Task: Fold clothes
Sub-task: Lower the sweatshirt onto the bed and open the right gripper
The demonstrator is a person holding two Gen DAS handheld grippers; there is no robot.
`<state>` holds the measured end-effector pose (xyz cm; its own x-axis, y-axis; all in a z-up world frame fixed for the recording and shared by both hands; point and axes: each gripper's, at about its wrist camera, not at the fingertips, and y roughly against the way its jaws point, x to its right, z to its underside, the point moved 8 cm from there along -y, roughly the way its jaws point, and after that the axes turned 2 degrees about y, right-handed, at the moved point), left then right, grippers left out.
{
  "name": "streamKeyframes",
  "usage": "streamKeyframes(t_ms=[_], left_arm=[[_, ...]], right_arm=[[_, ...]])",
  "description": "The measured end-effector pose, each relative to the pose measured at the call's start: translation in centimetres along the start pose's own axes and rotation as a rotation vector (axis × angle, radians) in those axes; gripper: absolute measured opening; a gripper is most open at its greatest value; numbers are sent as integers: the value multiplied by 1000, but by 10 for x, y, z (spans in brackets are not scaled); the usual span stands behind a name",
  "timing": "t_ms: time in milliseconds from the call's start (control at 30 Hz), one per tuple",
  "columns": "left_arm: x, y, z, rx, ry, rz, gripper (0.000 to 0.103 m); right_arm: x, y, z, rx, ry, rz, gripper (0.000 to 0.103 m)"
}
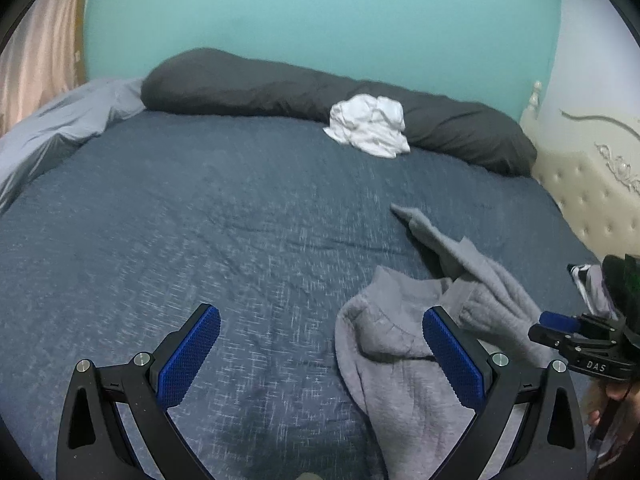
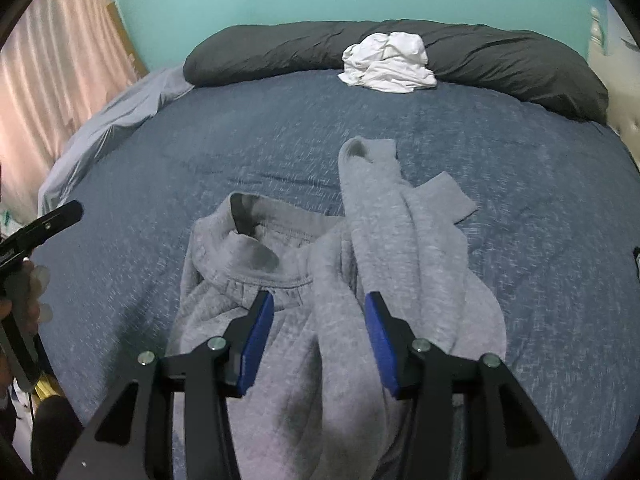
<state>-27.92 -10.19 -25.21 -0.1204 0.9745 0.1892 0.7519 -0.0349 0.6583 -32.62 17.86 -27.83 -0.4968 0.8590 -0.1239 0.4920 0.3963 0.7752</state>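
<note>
Grey sweatpants [image 2: 340,256] lie crumpled on the blue bedspread [image 2: 520,184], waistband towards the left and legs bunched to the right. My right gripper [image 2: 320,340] hangs just over them, open, with a fold of grey fabric lying between its blue pads [image 2: 258,340] but not pinched. My left gripper [image 1: 322,344] is open wide over bare bedspread [image 1: 200,220]; its right finger overlaps the left edge of the sweatpants [image 1: 400,344]. The right gripper [image 1: 560,326] shows at the far right of the left wrist view. The left gripper [image 2: 60,216] shows at the left edge of the right wrist view.
A crumpled white garment [image 2: 388,64] rests against a long dark grey pillow [image 2: 520,60] at the far side of the bed. A light grey sheet [image 1: 52,128] is bunched at the far left. A cream tufted headboard [image 1: 592,184] stands at the right, a pink curtain [image 2: 48,80] at the left.
</note>
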Motion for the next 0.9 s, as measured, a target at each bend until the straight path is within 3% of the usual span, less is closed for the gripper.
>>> streamKeyframes(t_ms=[200, 367, 533, 733, 900], left_arm=[[7, -39, 8, -49, -48, 18, 103], [16, -68, 15, -96, -64, 41, 103], [26, -94, 22, -135, -96, 71, 103], [28, -112, 23, -150, -112, 65, 103], [29, -122, 20, -163, -126, 64, 103]], right_arm=[[-1, -18, 3, -18, 52, -15, 47], [9, -25, 7, -27, 58, -14, 22], [18, -32, 11, -37, 64, -13, 12], [20, -32, 8, -42, 12, -79, 13], [11, -36, 2, -32, 16, -105, 28]])
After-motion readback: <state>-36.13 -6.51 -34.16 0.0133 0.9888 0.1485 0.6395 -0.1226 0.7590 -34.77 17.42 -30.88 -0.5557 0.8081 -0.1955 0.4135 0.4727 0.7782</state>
